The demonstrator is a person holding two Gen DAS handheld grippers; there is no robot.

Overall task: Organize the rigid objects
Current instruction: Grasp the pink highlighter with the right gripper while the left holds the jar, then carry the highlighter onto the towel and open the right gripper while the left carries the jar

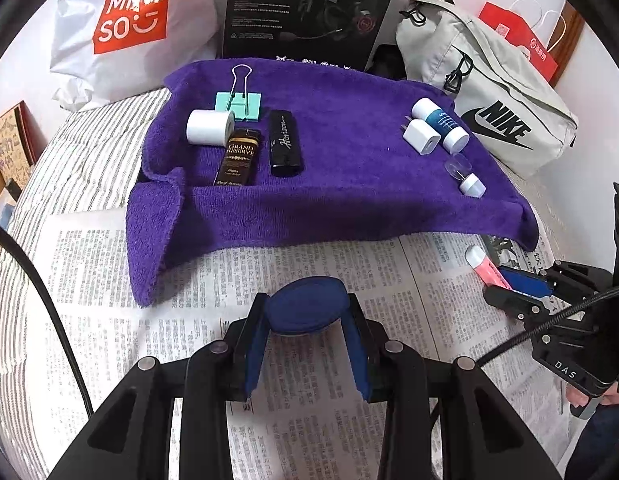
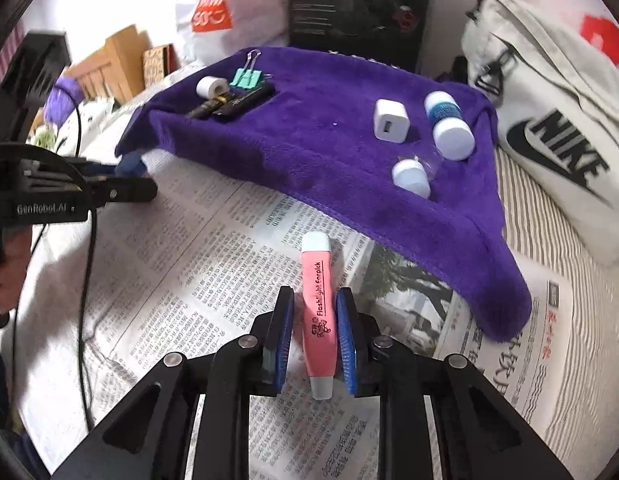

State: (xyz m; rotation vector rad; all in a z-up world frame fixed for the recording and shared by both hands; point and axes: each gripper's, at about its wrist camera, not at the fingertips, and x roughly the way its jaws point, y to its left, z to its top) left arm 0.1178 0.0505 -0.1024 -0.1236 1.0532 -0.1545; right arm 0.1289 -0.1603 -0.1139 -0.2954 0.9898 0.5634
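My left gripper (image 1: pixel 307 314) is shut on a dark blue oval object (image 1: pixel 305 306), held above the newspaper in front of the purple towel (image 1: pixel 329 196). My right gripper (image 2: pixel 315 332) straddles a pink flashlight (image 2: pixel 318 312) lying on the newspaper; a gap shows at the left pad, so it is open around it. On the towel lie a green binder clip (image 1: pixel 239 104), a white roll (image 1: pixel 209 126), a brown tube (image 1: pixel 237 158), a black lighter (image 1: pixel 284 142), a white charger (image 1: pixel 421 136), a blue-labelled bottle (image 1: pixel 441 124) and a small white-capped piece (image 1: pixel 469 182).
A Nike bag (image 1: pixel 489 92) sits right of the towel, a Miniso bag (image 1: pixel 129 28) and a black box (image 1: pixel 309 8) stand behind it. Newspaper (image 1: pixel 309 420) covers a striped sheet (image 1: pixel 69 152). A cable (image 2: pixel 85 280) hangs at the left.
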